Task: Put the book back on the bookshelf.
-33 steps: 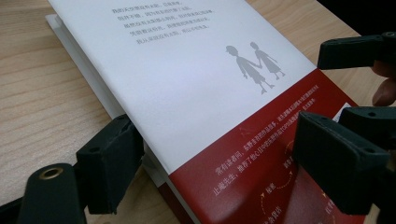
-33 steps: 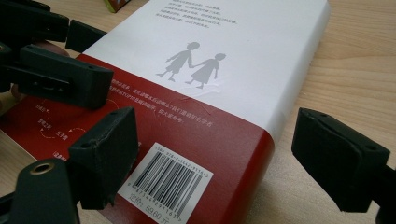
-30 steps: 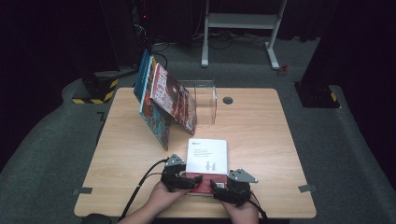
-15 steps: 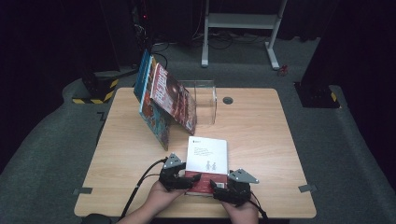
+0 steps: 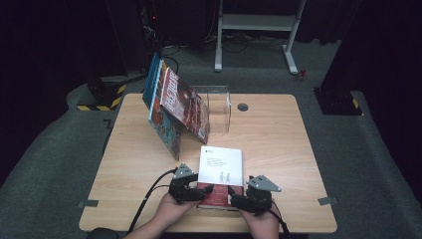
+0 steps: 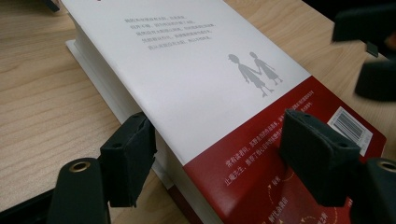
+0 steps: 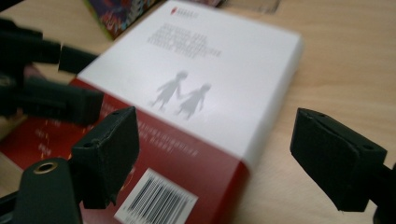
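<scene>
Lying flat on the table [image 5: 278, 149], near the near edge: a book [image 5: 220, 167], white and red back cover up. Straddling its near left corner, the left gripper [image 5: 195, 191], jaws having just been closing, one over the cover, one beside the page edge, pads apparently not pressing yet. Straddling the near right corner, the right gripper [image 5: 238, 199], jaws standing wide, nothing gripped. Leaning farther off, to the left: more books [image 5: 174, 107] against a clear stand [image 5: 219, 107].
</scene>
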`<state>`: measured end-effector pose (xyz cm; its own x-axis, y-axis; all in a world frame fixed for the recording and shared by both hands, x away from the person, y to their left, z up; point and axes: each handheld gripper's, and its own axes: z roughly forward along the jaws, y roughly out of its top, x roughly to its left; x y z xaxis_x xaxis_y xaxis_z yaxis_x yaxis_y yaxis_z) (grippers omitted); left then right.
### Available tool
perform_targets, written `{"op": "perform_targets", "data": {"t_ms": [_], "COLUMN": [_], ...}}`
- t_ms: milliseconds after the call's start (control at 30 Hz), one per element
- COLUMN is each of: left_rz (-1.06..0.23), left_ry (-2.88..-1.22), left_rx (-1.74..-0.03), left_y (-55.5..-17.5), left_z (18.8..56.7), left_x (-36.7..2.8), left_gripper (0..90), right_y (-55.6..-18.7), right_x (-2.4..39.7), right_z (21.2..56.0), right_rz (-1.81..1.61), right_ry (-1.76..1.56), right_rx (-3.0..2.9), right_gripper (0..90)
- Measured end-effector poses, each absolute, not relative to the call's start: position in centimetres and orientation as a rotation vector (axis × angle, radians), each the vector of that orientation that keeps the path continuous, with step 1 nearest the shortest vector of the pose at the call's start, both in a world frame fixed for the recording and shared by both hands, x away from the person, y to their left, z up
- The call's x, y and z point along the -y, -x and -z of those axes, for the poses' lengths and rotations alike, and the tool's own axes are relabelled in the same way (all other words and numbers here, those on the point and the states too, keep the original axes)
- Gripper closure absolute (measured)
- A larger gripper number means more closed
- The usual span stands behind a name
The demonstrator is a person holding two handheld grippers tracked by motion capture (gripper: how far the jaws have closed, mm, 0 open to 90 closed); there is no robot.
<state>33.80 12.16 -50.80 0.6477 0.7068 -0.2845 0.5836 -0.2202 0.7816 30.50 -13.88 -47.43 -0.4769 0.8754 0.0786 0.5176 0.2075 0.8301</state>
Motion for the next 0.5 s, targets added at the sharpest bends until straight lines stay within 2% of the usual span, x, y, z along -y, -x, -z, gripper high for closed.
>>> {"op": "perform_targets", "data": {"t_ms": [267,367,500], "left_rz": [-0.184,-0.187,-0.180], "left_ry": [-1.918,-1.922,-1.933], "left_rx": [-1.022,-1.020,-1.025], "left_y": [-33.8,-33.8,-34.0], "left_z": [50.8,50.8,51.0], "left_x": [-12.0,-12.0,-12.0], "left_gripper": [24.8,24.4,22.8], "right_y": [-32.3,-32.3,-31.9], "right_x": [15.8,15.9,15.4], "right_z": [43.1,43.3,45.9], "right_rz": [-1.166,-1.171,-1.142], "right_ry": [-1.296,-1.304,-1.331], "right_rx": [-1.989,-1.989,-2.054], "right_gripper": [15.1,14.8,14.1]}}
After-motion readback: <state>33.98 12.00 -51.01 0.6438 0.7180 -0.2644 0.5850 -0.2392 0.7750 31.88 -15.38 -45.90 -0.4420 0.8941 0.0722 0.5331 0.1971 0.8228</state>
